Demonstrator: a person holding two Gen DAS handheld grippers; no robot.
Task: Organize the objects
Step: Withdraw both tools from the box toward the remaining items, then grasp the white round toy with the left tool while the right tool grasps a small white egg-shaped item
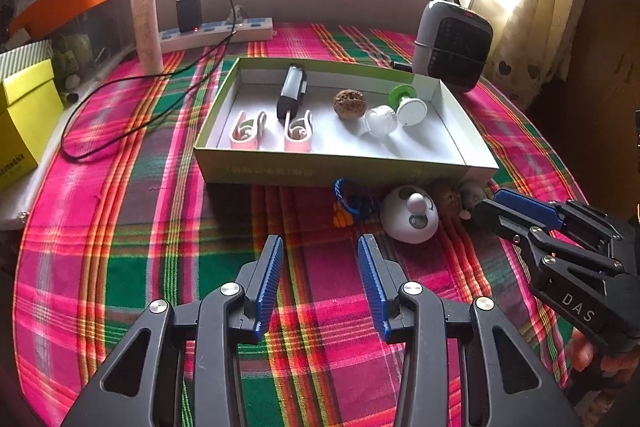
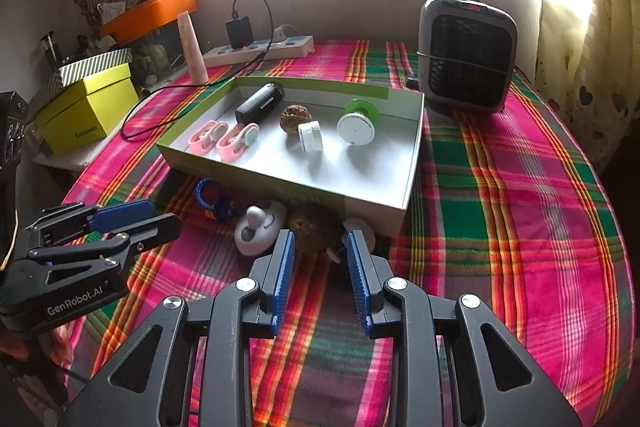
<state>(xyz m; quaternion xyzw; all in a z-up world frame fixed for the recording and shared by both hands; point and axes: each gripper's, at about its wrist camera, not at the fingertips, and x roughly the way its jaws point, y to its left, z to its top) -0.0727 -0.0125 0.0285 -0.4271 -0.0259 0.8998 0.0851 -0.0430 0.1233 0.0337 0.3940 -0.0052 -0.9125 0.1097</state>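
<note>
1. The shallow cardboard box (image 1: 452,169) sits on the plaid tablecloth (image 1: 120,235) and already holds two pink clips (image 1: 248,135), a black cylinder (image 1: 291,91), a walnut (image 1: 350,103), a small clear jar (image 1: 381,121) and a green-and-white spool (image 1: 408,105).
2. Still outside, against the box's near wall: a blue braided loop (image 1: 345,195), a white dome-shaped gadget (image 1: 410,213), a second walnut (image 2: 314,227) and a small grey piece – too shadowed to name, possibly a little toy.
3. Left gripper (image 1: 320,255): fingers parted, nothing between them, hovering over bare cloth short of the loop and the dome.
4. Right gripper (image 2: 320,247): fingers also parted and empty; the walnut lies just ahead, roughly in line with the gap, not touched as far as the view tells.
5. Handling, as a judgement – the walnut is light, hard and round, so it may roll or squirt out; pinch it across its widest part, square to the ridged pads.
6. The dome looks smooth plastic and wider than the current gap; the braided loop is soft and limp, best pinched through the cord.
</note>
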